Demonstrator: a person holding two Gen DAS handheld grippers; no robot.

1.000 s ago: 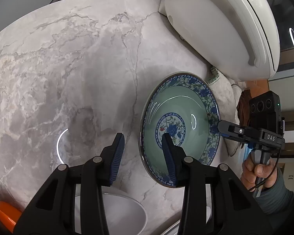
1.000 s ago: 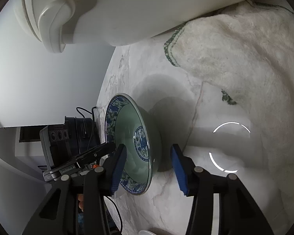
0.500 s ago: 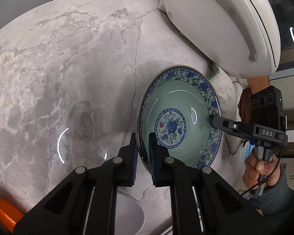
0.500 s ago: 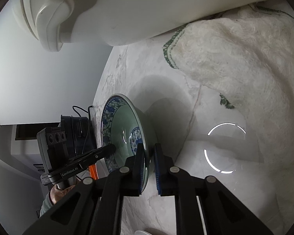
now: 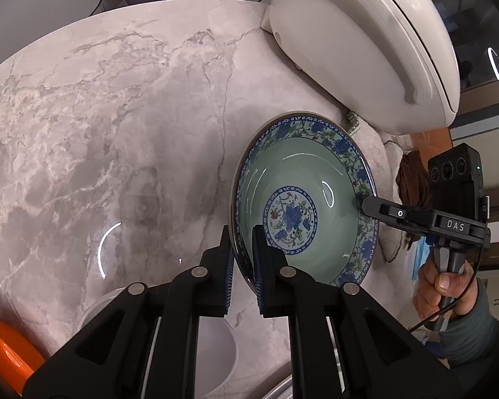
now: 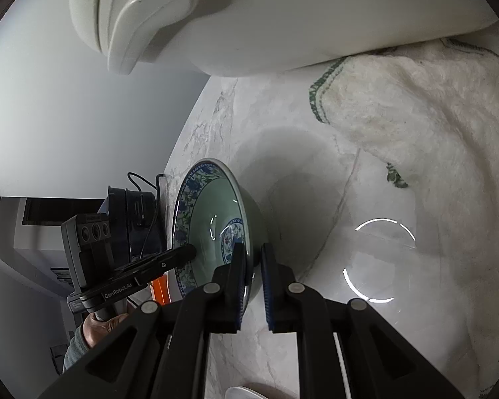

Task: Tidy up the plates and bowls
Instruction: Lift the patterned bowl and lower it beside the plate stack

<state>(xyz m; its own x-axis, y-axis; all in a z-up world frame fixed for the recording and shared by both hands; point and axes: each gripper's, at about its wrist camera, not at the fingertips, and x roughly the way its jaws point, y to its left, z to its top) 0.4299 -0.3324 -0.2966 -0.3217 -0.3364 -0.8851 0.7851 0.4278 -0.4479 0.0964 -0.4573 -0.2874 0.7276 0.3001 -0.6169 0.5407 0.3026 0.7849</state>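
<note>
Bowl first: the celadon-green ceramic bowl with the blue floral rim [image 5: 302, 199] is between both of our grippers, tilted up so its mouth faces the left side rather than the ceiling, with its foot toward the grey-veined marble tabletop [image 5: 116, 133]. It's round, so no real long axis. We can't tell if it's clear of the marble or just resting on an edge.

Our left gripper [image 5: 242, 259] is nearly closed, pads pinching the near rim, one inside and one outside. Our right gripper [image 6: 251, 266] does the same on the opposite rim. Nothing is inside the bowl except its painted flower medallion.

From the left wrist we also see a plain white bowl [image 5: 216, 349] under the fingers, looking empty, an orange rounded object [image 5: 3, 352] at the corner, and a big white plastic appliance lid [image 5: 366, 43] behind. The right wrist shows what the left barely does: a fuzzy white towel with green stitched edging [image 6: 415, 126] spread on the marble.
</note>
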